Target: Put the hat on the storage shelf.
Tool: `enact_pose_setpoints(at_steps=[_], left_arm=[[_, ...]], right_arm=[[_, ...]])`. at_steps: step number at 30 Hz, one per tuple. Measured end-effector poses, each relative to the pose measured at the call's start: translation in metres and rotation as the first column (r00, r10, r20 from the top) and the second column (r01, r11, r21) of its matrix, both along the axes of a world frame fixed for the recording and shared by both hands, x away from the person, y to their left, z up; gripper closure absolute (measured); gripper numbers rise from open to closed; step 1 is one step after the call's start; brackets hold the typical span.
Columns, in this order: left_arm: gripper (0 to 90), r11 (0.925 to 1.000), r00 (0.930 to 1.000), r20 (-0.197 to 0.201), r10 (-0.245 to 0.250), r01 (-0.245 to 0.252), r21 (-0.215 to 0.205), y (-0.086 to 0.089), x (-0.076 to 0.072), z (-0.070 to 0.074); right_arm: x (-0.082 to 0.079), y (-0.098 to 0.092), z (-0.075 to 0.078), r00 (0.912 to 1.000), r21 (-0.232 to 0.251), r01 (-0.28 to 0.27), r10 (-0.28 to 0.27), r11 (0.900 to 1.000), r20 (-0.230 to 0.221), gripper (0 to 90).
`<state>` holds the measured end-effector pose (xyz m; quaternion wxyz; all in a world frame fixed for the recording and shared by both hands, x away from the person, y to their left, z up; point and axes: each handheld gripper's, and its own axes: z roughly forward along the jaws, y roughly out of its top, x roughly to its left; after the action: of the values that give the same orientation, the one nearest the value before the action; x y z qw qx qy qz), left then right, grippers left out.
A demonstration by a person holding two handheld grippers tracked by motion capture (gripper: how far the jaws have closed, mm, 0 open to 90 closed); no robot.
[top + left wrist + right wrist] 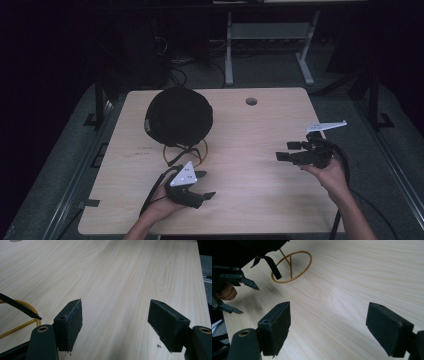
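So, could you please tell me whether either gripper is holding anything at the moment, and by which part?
Nothing is held: the left gripper and right gripper are both open over bare table.

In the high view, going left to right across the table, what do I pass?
Black hat on its yellow wire stand → left gripper → round hole in the table → right gripper.

Pale matt wood-grain table (pixel 260 165); black, seemingly cloth hat (pixel 178 116)
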<state>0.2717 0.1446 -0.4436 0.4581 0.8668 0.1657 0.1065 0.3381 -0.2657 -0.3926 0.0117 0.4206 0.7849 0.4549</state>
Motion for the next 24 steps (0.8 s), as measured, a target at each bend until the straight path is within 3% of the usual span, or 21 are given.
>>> enact_pose_setpoints(at_steps=[24], left_arm=[[27.4,0.9998,1.0000,-0.007,-0.003,0.003,0.017,-0.001,0.000,-0.002]], right_arm=[[-0.042,-0.014,-0.032,1.0000,-0.017,0.009,-0.009,1.000,0.000,19.3]])
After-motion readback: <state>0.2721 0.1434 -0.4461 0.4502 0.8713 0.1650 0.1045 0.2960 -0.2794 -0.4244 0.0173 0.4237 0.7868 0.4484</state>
